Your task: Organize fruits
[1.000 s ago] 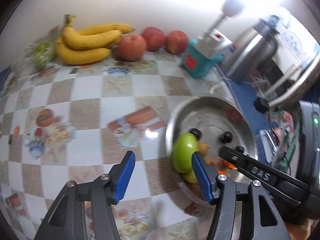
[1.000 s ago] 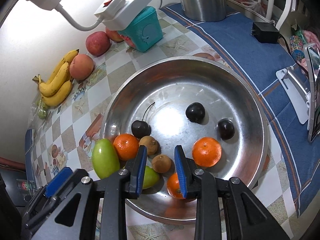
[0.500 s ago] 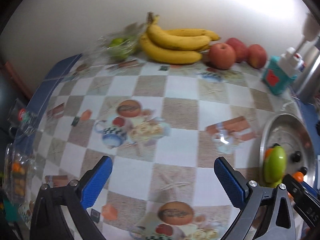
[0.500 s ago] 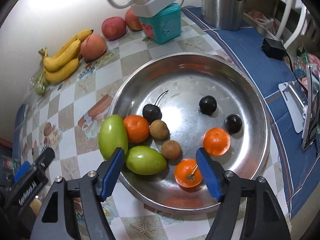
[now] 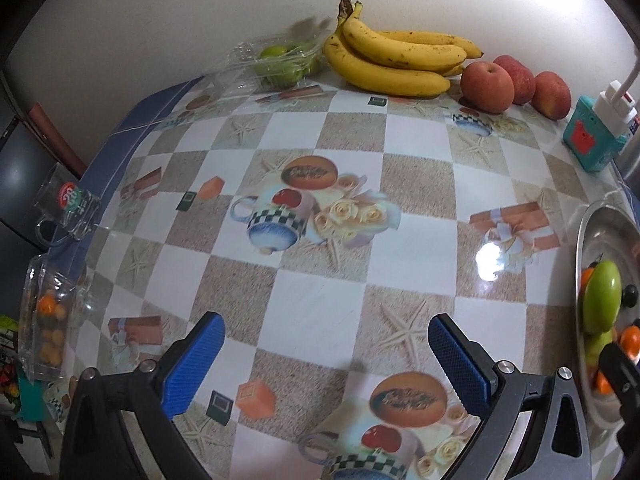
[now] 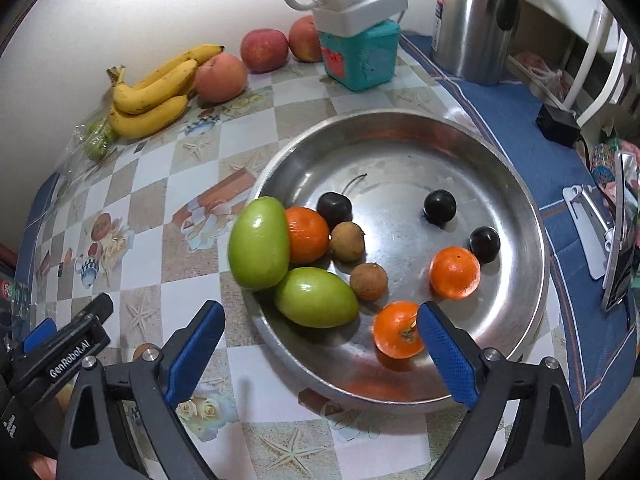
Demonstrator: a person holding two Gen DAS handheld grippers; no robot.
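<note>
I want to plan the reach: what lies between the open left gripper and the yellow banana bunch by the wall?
In the left wrist view, only bare patterned tablecloth lies between the left gripper and the yellow banana bunch.

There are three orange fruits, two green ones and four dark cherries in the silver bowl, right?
Almost. The right wrist view shows only three dark cherries in the silver bowl, not four. The three orange fruits and two green ones are right; two small brown fruits lie there too.
</note>
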